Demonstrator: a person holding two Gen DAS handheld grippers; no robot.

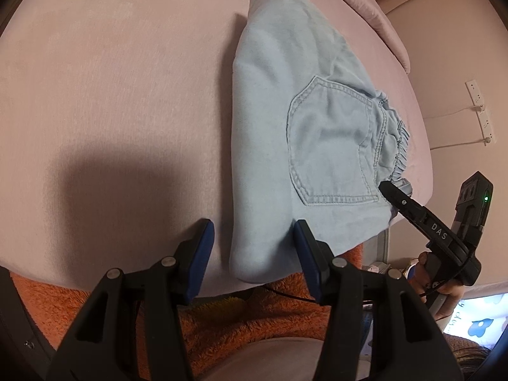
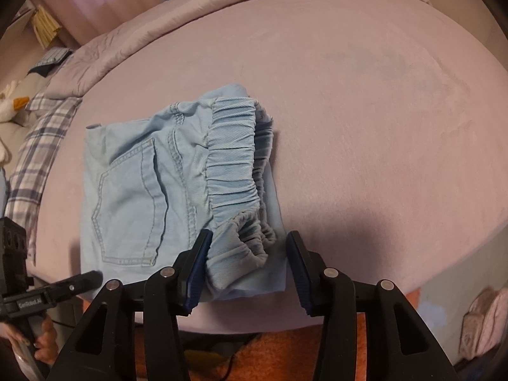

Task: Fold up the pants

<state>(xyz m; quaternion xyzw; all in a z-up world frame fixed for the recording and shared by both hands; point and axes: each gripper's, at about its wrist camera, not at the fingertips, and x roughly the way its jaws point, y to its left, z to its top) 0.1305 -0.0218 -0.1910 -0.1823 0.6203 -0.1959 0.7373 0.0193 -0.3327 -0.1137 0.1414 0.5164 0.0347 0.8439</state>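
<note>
Light blue pants point(image 1: 285, 146) lie folded into a compact bundle on the pink bed point(image 1: 111, 95), back pocket up. My left gripper point(image 1: 252, 254) is open, its jaws astride the bundle's near folded corner. In the right wrist view the pants point(image 2: 152, 184) show their elastic waistband point(image 2: 233, 158) on top. My right gripper point(image 2: 246, 268) is open, its jaws on either side of the waistband's near corner. The right gripper also shows in the left wrist view point(image 1: 397, 195) at the waistband edge.
An orange fluffy garment point(image 1: 222, 317) lies below the bed's near edge. A rolled quilt point(image 2: 158, 22) runs along the bed's far side, with a plaid pillow point(image 2: 41, 139) at the left. Wall sockets point(image 1: 479, 111) are at the right.
</note>
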